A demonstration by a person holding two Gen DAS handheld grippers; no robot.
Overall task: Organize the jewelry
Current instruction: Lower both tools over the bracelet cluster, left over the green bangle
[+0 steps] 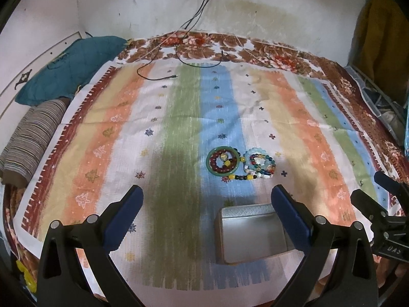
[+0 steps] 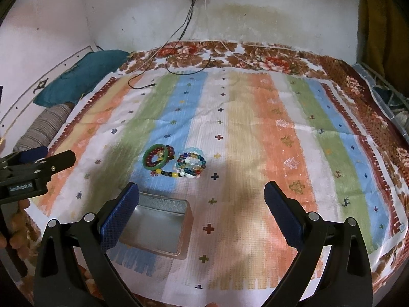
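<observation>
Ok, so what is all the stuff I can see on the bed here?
Green bangle: one, green ring, on the cloth's blue stripe, around dark red beads.
Beaded bracelets: a pile, many colours, exact count unclear, right beside the bangle.
Metal tin: one, silver, open and empty, near edge of the cloth, in front of the jewelry.
Striped cloth: one, orange, green, blue and white, spread over the bed.
Cables: several, black and white, from the wall socket onto the far side.
Teal pillow: one, far left.
Left gripper: one, black with blue pads, open.
Right gripper: one, same colours, open.
</observation>
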